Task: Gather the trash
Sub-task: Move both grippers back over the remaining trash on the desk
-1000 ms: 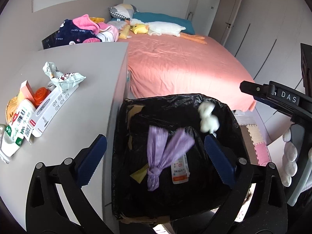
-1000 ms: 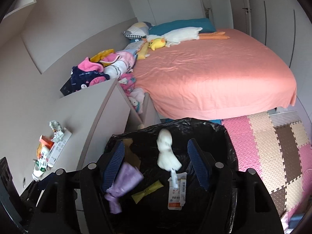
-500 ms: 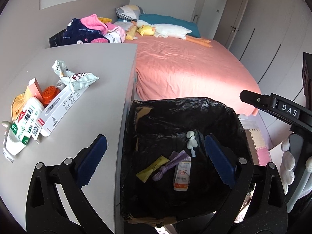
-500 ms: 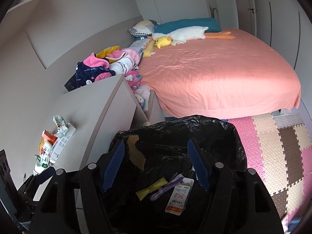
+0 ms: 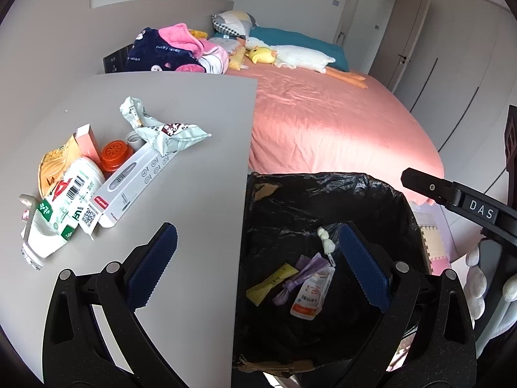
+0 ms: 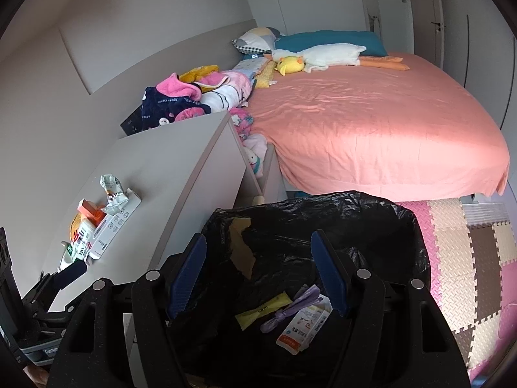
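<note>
Black plastic lines the open trash bin point(image 5: 326, 190) that stands against the edge of the grey tabletop point(image 5: 155, 103), and several pieces already lie at its bottom: a yellow sachet point(image 5: 272, 279), a knotted purple wrapper point(image 5: 302, 273), a white-and-orange pouch point(image 5: 312, 294) and a small crumpled white scrap point(image 5: 326, 242). More trash waits on the tabletop, well apart from the bin: a crumpled white-and-green snack bag point(image 5: 161, 126), a long white carton point(image 5: 135, 181), an orange ribbed cap point(image 5: 115, 155), a squashed white-and-green milk carton point(image 5: 63, 210) and an orange foil packet point(image 5: 55, 165).

Both tools are empty. The left gripper point(image 5: 255, 265) has its blue pads spread wide, one over the tabletop and one over the bin; the right gripper point(image 6: 260, 278) hangs over the bin with jaws likewise apart and nothing between them.

The step in hand looks like going for the next piece. I would take the snack bag first, since it lies uppermost and nearest the bin, pinching its crumpled ridge rather than the flat film, then lift clear before crossing so the carton beneath it is not dragged along.

The left view shows the tabletop pile large and separable, plus the white scrap; the right view shrinks the pile to the far left but shows the pink-and-beige foam floor mat point(image 6: 468, 258) beside the bin.
</note>
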`<action>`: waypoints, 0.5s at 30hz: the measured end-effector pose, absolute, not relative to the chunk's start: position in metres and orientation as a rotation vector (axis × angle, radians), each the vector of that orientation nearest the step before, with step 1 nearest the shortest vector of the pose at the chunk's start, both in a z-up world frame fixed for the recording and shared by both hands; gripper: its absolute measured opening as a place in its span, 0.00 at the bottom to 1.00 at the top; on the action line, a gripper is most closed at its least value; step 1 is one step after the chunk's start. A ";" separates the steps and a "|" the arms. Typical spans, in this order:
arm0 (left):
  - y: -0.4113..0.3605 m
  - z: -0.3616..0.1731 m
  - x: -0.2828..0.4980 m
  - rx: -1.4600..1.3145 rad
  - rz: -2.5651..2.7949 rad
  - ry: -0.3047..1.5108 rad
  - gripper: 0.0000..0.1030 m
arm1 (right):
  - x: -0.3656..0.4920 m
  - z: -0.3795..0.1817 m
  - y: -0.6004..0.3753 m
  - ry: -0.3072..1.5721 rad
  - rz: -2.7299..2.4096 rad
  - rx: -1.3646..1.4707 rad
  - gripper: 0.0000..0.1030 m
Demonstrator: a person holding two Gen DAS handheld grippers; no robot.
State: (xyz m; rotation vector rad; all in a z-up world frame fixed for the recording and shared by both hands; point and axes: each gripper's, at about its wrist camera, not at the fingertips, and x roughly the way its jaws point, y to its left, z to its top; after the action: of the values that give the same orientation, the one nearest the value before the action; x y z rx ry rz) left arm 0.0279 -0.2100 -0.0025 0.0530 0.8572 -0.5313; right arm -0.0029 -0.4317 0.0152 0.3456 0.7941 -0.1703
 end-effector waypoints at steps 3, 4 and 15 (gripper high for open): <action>-0.202 -0.003 0.031 0.044 -0.516 0.859 0.94 | 0.002 0.016 -0.424 0.795 -0.154 0.337 0.66; -0.200 -0.003 0.033 0.042 -0.511 0.860 0.94 | 0.004 0.016 -0.421 0.796 -0.150 0.334 0.66; -0.172 -0.005 0.046 0.002 -0.474 0.876 0.94 | 0.027 0.015 -0.391 0.817 -0.087 0.294 0.66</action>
State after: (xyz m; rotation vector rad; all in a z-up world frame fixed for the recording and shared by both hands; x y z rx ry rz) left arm 0.0460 -0.1725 -0.0052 0.0016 0.8764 -0.4739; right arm 0.0270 -0.3913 0.0150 0.2941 0.8167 -0.0873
